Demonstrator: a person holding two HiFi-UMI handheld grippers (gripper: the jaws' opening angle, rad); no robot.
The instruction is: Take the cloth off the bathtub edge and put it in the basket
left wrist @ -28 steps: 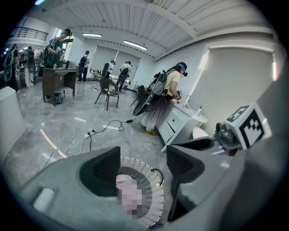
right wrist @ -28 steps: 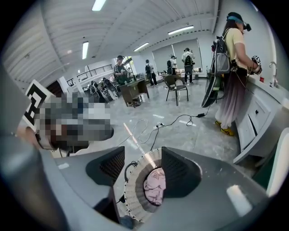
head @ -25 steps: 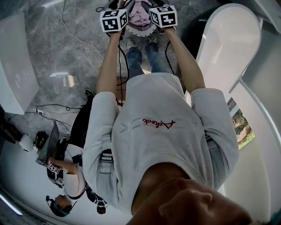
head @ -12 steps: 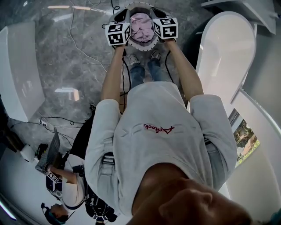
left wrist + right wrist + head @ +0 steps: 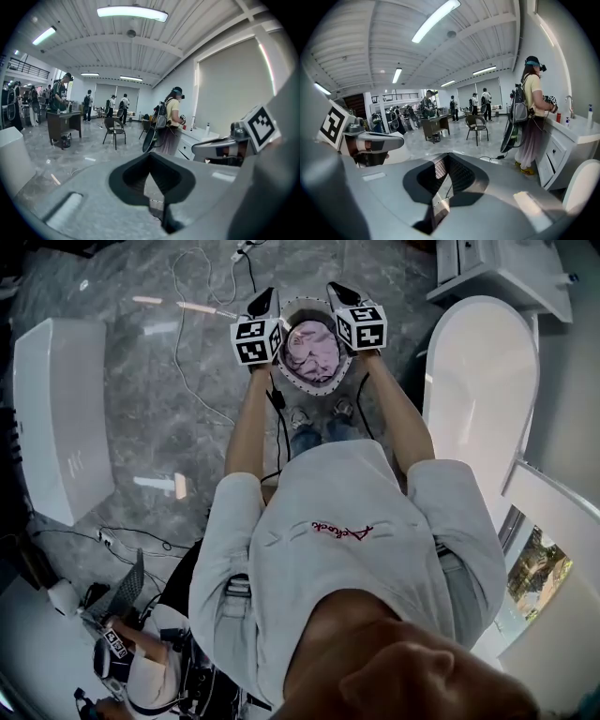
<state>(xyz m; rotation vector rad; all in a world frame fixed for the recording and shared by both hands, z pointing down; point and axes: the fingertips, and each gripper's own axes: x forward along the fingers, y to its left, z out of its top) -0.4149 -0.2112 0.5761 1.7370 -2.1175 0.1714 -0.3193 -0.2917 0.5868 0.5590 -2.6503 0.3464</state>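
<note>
1. Cloth: pink and bunched into a heap with no clear long axis. It lies inside the round basket at the upper centre of the head view. None of it is on the bathtub, the white oval at the right of the frame.
2. Left claw and right claw: one stands on each side of the basket, with the cloth between and below them. Neither is clearly nearer.
3. Claw state: each gripper view shows its jaws pressed together with nothing between them. Both views look out across the room, not down into the basket.
4. Judgement: the placing appears done, so any coming move is a withdrawal from the basket, not a reach.
5. Change: a second ago both claws sat low against the basket at the frame's top edge. Now they stand higher and the whole basket shows.
</note>
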